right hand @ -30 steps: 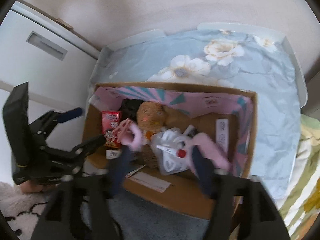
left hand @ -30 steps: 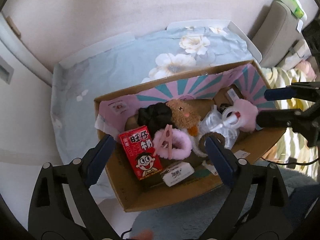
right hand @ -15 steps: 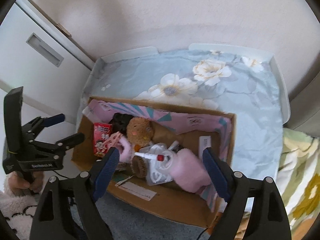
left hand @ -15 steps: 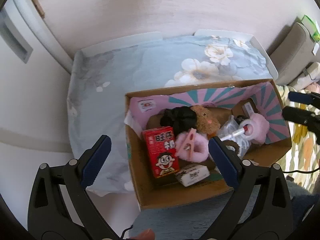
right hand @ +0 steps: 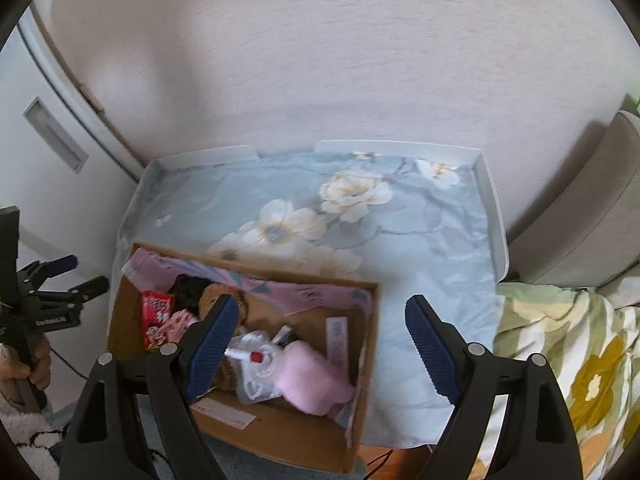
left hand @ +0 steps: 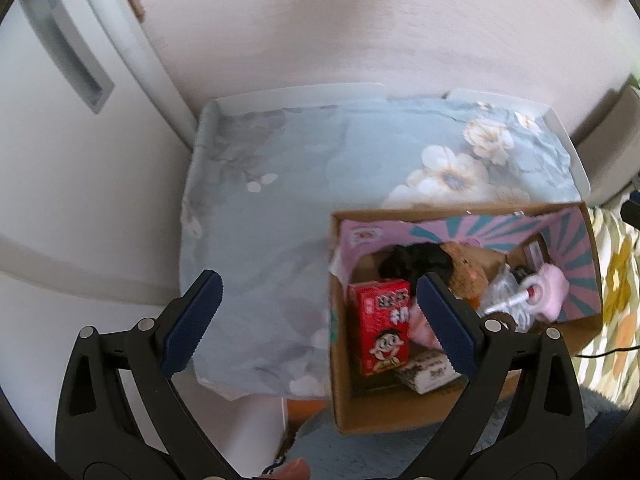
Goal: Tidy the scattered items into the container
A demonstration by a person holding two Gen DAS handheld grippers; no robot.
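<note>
An open cardboard box [left hand: 340, 368] [right hand: 280, 436] with a pink and teal lining stands at the near edge of a table under a blue floral cloth [left hand: 280, 200] [right hand: 420, 248]. In it lie a red drink carton [left hand: 384, 328] [right hand: 156, 320], a black scrunchie [left hand: 416, 258], a brown plush [left hand: 466, 272], a pink fluffy item [right hand: 312, 376] and a clear plastic bag [right hand: 252, 360]. My left gripper [left hand: 320, 320] is open and empty, above the box's left wall. My right gripper [right hand: 320, 340] is open and empty, above the box's right part. The left gripper also shows in the right wrist view [right hand: 76, 276].
A white cabinet [left hand: 60, 120] stands left of the table. A wall [right hand: 320, 60] runs behind it. A beige cushion [right hand: 580, 220] and a flowered blanket [right hand: 560, 360] lie to the right. A raised white rim [right hand: 492, 208] edges the table.
Both grippers have drawn back and up from the box. The left view has swung left, so the box now sits at its right. The box contents have not moved.
</note>
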